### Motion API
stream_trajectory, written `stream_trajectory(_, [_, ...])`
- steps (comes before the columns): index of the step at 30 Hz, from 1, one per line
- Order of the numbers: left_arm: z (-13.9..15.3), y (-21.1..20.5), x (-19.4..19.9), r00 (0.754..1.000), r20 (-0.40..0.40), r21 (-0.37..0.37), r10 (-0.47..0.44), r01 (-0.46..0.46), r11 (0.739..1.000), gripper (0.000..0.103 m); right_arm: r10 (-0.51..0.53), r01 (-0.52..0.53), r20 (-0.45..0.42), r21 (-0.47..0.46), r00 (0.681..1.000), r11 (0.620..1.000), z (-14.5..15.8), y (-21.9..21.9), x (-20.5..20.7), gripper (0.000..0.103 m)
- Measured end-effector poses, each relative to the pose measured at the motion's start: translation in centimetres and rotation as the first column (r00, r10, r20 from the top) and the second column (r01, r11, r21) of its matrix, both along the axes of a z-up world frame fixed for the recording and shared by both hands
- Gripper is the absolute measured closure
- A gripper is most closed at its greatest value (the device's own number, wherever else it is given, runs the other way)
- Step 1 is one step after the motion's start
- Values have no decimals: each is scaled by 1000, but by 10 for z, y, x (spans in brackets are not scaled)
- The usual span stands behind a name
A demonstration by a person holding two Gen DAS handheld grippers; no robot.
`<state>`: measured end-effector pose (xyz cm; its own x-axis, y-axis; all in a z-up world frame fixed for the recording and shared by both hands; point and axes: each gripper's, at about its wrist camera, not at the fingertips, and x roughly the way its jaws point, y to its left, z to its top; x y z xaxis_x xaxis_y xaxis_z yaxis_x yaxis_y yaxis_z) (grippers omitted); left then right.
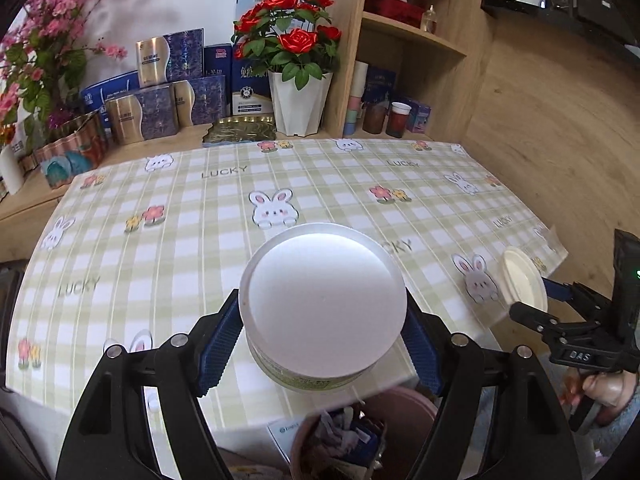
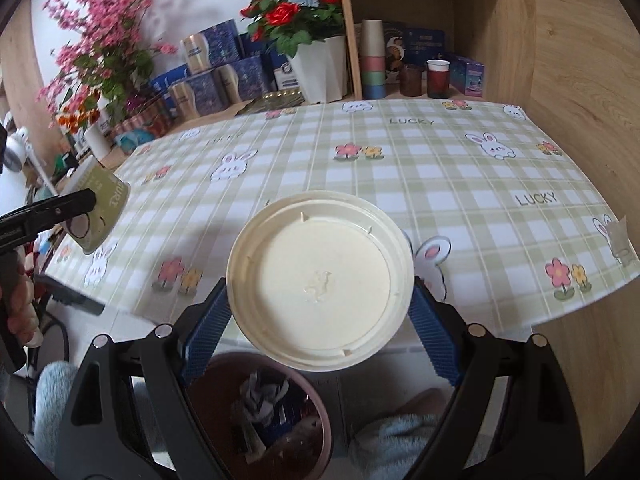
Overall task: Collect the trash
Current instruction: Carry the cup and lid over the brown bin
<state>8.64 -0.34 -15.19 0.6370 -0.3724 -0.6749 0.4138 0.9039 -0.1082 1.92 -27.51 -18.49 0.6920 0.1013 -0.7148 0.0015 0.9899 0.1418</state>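
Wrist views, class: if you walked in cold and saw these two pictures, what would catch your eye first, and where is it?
First, the white-bottomed tub clamped in the left gripper, held above the table's near edge. Next, the cream lid gripped in the right gripper, its inside facing the camera. Below both waits a pink bin already holding crumpled trash, and the bunny-print checked tablecloth spreads behind.

The tub (image 1: 322, 308) sits between the left gripper's (image 1: 323, 334) pads, the lid (image 2: 320, 280) between the right gripper's (image 2: 320, 320), both over the table's (image 1: 168, 200) near edge. Below them stands the bin (image 2: 324, 420) with paper scraps in it. Behind the table, boxes and a flowerpot (image 1: 298, 102).
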Motion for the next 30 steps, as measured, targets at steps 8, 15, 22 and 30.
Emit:
stream_trajectory(8, [0, 15, -58, 999, 21, -29, 41, -41, 999, 30, 35, -35, -8, -9, 999, 999, -8, 11, -33, 18])
stream_trajectory(15, [-5, 21, -92, 996, 37, -15, 76, -75, 997, 30, 92, -93, -47, -9, 995, 996, -29, 23, -48, 18])
stream_trajectory(22, [-19, 36, -111, 991, 18, -28, 135, -135, 991, 30, 164, -166, -135, 1, 977, 986, -64, 40, -48, 18])
stream_trajectory(30, [-37, 48, -121, 984, -27, -28, 179, -180, 983, 30, 331, -332, -228, 35, 916, 943, -100, 80, -38, 18])
